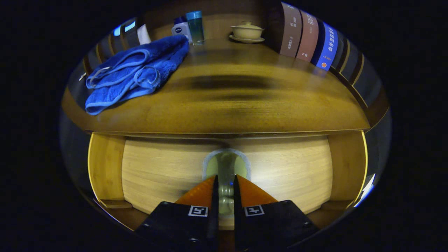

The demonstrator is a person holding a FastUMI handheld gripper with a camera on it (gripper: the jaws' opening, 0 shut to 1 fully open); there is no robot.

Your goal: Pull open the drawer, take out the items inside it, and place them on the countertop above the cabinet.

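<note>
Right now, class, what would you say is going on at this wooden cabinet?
A hand-held gripper is closed around the pale rounded knob on the light wooden drawer front, fingers pressing on either side. The drawer looks barely opened, if at all. On the brown countertop above lie a folded blue towel, a lidded cream bowl and upright books.
</note>
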